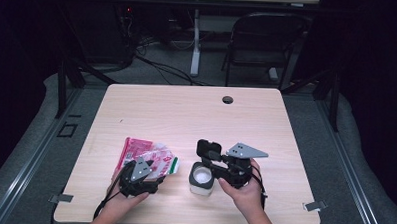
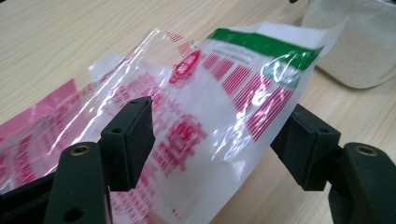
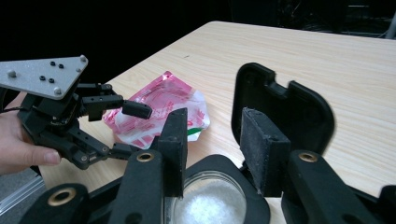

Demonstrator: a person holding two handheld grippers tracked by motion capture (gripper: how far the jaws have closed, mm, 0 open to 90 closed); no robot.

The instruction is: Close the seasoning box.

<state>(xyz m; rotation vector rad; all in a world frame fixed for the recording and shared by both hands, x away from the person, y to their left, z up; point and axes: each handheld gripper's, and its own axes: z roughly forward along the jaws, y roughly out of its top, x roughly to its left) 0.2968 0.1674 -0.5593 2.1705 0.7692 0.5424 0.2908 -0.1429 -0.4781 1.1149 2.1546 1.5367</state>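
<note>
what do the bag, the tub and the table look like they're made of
Bag: thin glossy clear plastic film, printed red and green; it creases and glints.
Tub: likely white plastic with a black hinged lid, matte.
Table: pale wood-grain top, probably laminate, smooth.

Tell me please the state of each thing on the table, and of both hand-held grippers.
Plastic bag: crumpled, lying on the table, between the left jaws, not pinched.
White container: upright, lid flipped open, white grains inside.
Left hand-held gripper: open, around the bag.
Right hand-held gripper: jaws partly open above the container, nothing clamped between them.
Table: wooden.
</note>
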